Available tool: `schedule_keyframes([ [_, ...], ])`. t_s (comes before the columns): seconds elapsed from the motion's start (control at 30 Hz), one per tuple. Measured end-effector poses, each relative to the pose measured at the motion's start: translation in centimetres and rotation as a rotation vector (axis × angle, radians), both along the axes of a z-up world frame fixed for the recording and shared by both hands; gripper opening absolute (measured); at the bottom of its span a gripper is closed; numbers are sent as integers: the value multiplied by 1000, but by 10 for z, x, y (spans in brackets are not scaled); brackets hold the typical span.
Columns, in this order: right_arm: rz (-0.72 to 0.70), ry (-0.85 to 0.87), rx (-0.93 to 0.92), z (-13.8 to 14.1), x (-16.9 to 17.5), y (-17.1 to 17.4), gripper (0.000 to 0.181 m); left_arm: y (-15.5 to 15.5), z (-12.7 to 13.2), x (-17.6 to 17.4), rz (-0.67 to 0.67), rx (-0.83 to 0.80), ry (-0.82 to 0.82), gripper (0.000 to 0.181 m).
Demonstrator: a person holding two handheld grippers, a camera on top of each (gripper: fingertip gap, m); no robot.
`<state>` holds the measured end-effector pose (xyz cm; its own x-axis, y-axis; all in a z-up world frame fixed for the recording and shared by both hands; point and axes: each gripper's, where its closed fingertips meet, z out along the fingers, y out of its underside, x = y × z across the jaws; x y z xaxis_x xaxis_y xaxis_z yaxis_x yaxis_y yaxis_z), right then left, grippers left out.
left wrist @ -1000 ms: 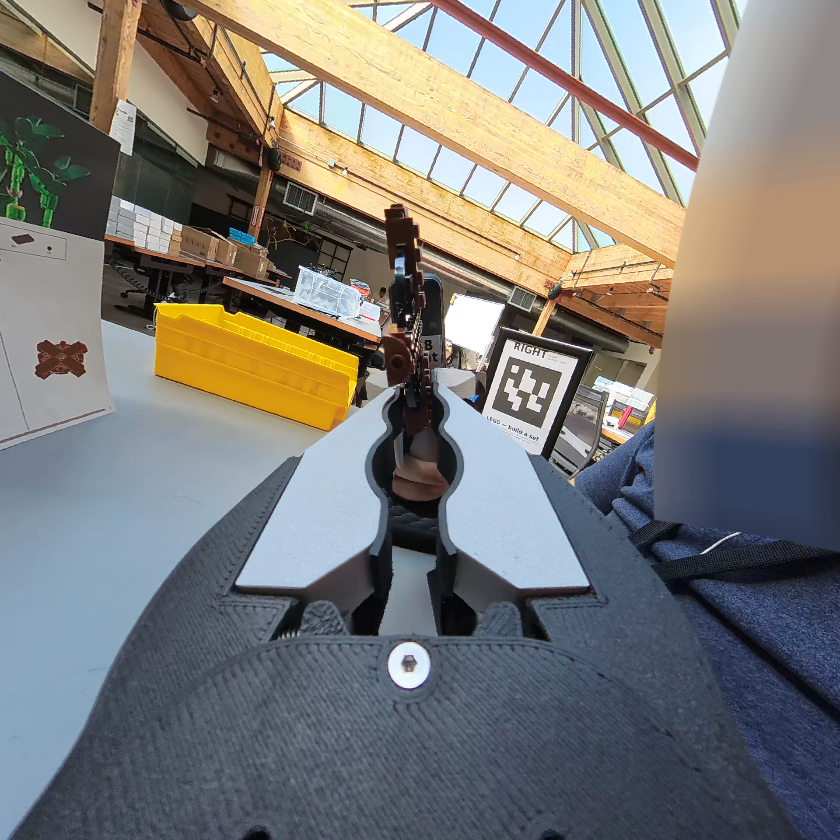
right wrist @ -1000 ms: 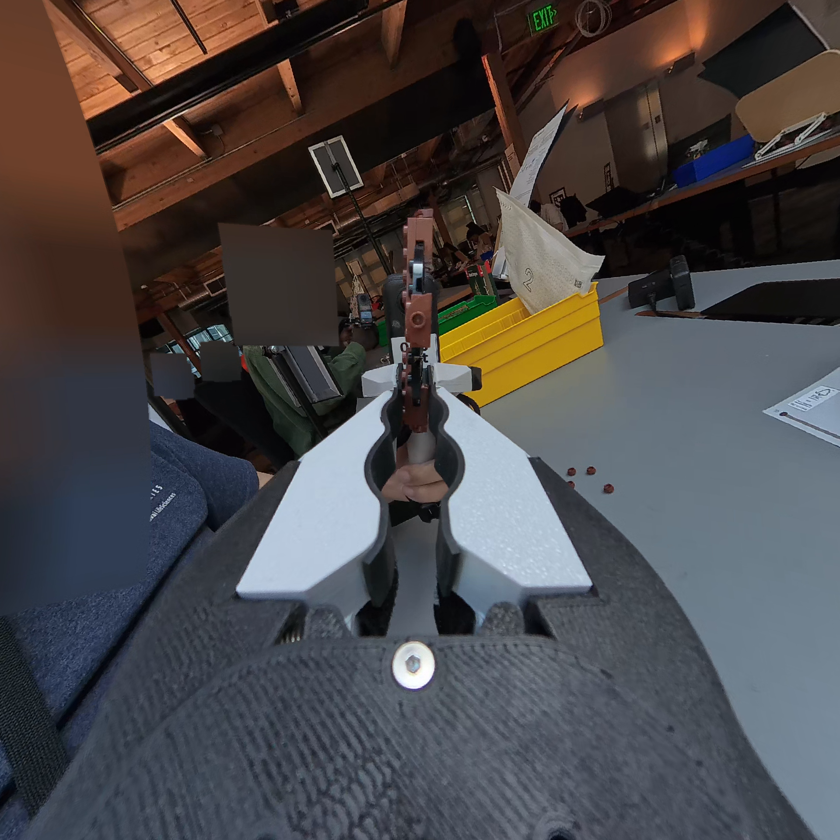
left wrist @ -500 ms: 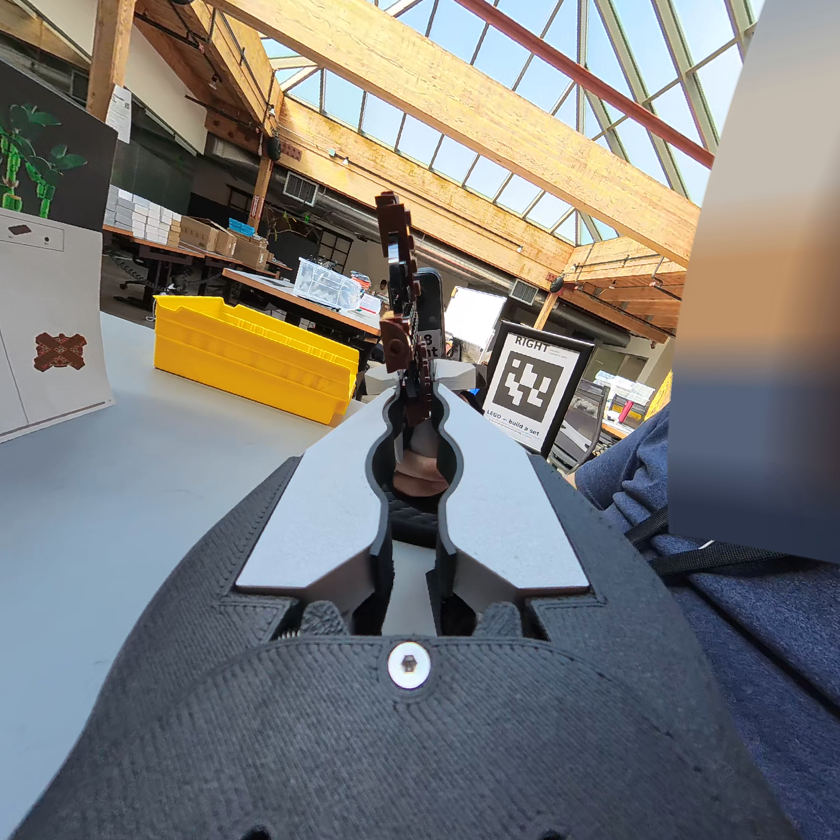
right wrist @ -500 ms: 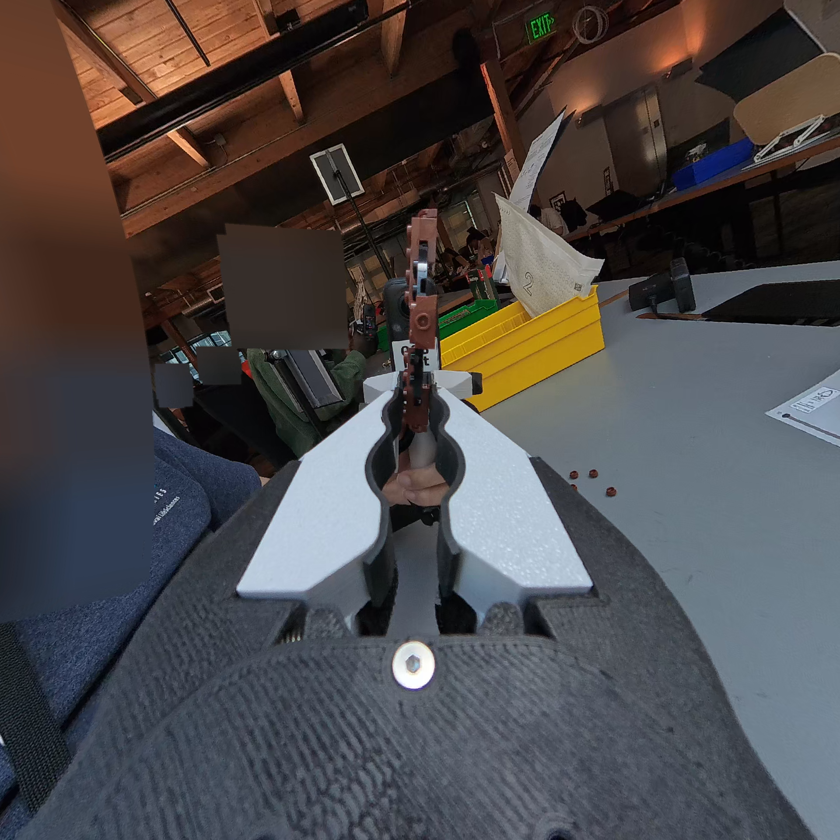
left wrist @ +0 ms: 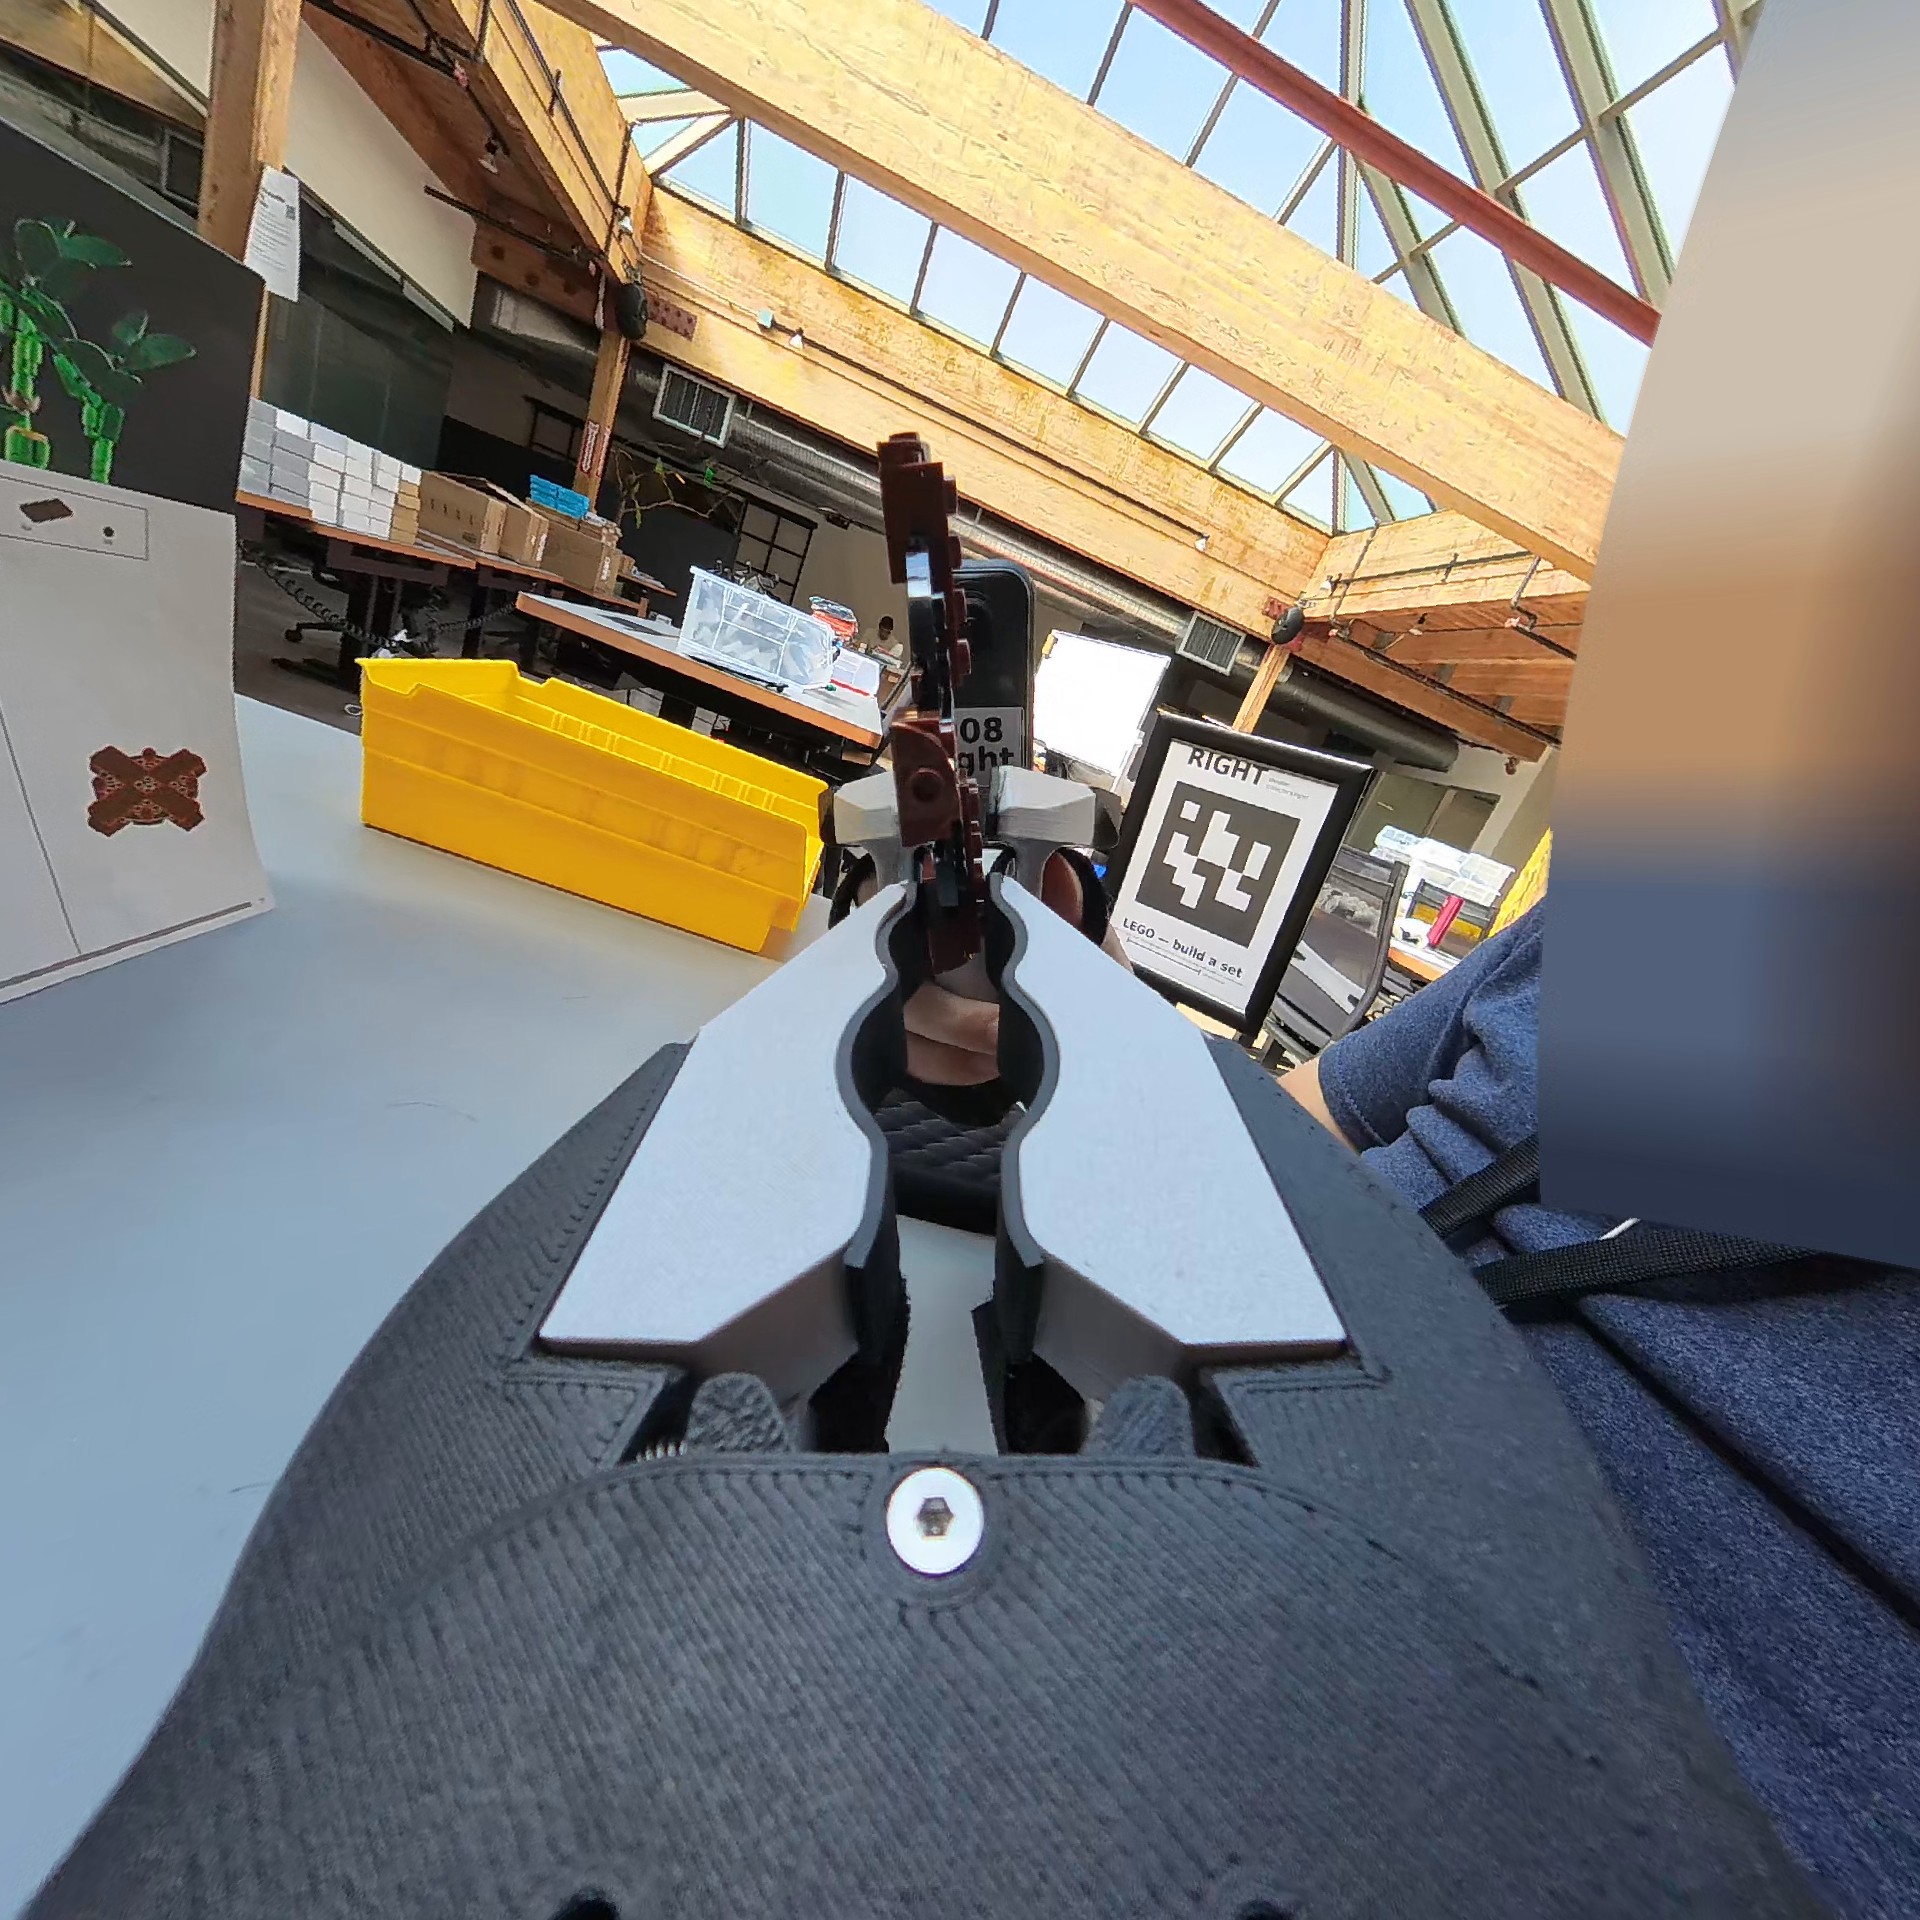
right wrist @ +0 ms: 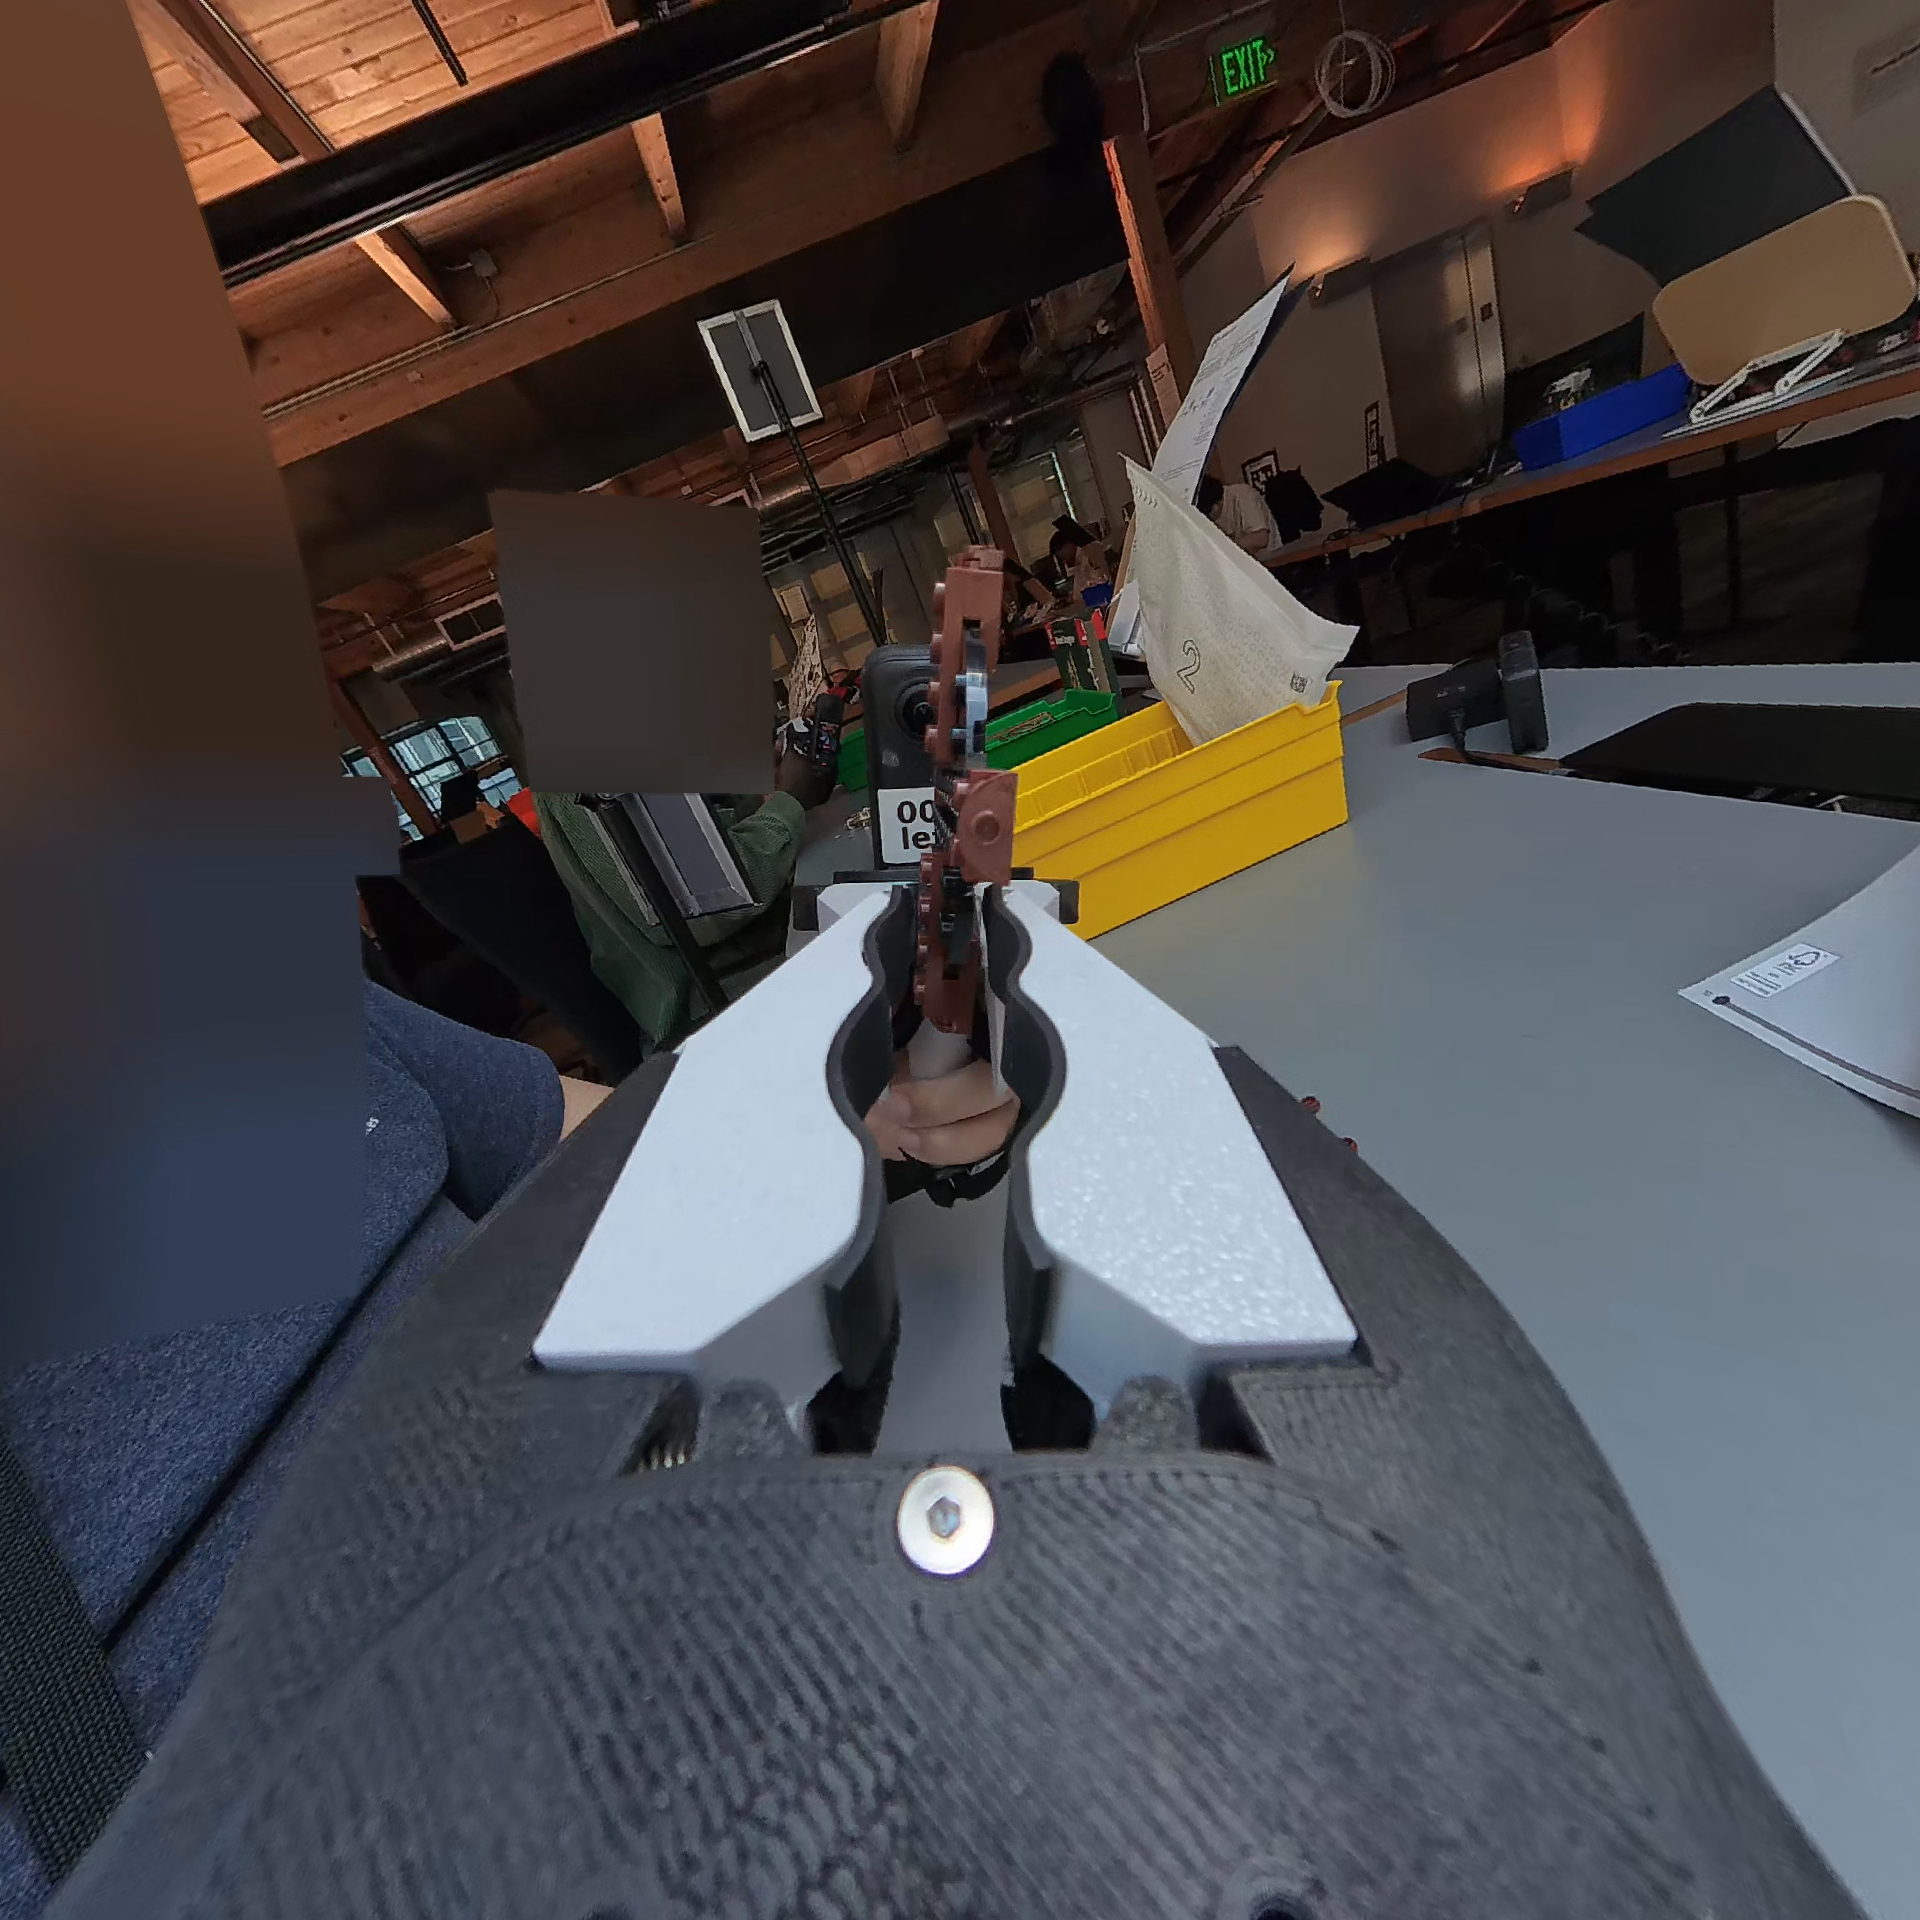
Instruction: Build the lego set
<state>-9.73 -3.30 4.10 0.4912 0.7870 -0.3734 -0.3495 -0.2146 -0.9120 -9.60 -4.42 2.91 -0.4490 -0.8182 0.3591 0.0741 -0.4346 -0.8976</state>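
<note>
A flat brown and black lego assembly is held upright and edge-on in the air above the grey table. My left gripper is shut on its lower edge. My right gripper faces it from the far side and grips the same piece. In the right wrist view the assembly stands between my right gripper's shut fingers, with the left gripper just behind it. A small brown plate with one stud sticks out of the assembly's side.
A yellow bin, a propped instruction sheet and a framed marker sign stand on the table. The right wrist view shows a yellow bin with a white bag, small brown studs, a paper sheet and a blue sleeve.
Both grippers keep their hold on the assembly. Both views have shifted slightly, and the assembly has tilted a little; the paper sheet on the right now shows larger.
</note>
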Motion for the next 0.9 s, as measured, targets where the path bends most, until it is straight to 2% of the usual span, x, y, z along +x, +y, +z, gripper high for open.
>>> schedule_keyframes([
  [0.03, 12, -1, 0, 0, -1, -1, 7, -1, -1, 0, -7, -1, 6, 9],
  [0.13, 12, -1, -27, -4, 1, -1, 6, -1, -4, 3, -15, -12, 16, 9],
  [0.2, 4, -13, -42, -7, 3, -1, 6, -2, -4, 5, -2, -11, 14, 25],
  [0.23, 6, -2, -42, -7, 3, -1, 6, -2, -3, 5, 1, -8, 13, 26],
  [0.4, 25, 33, -61, -9, 3, -2, 6, 3, -3, 4, 18, -21, 2, 14],
  [0.5, 33, 33, -63, -10, 1, -3, 6, 4, -2, 3, 12, -34, -6, 14],
  [0.7, 84, 77, -56, -6, -3, -5, 6, -3, -2, 1, 1, 36, -4, 8],
  [0.8, 39, 64, -37, -5, -1, -1, 33, -4, -1, 0, -9, 28, -3, 7],
  [0.9, 35, 54, -36, -3, -2, -1, 31, -2, -1, 0, -5, 17, 3, 7],
])
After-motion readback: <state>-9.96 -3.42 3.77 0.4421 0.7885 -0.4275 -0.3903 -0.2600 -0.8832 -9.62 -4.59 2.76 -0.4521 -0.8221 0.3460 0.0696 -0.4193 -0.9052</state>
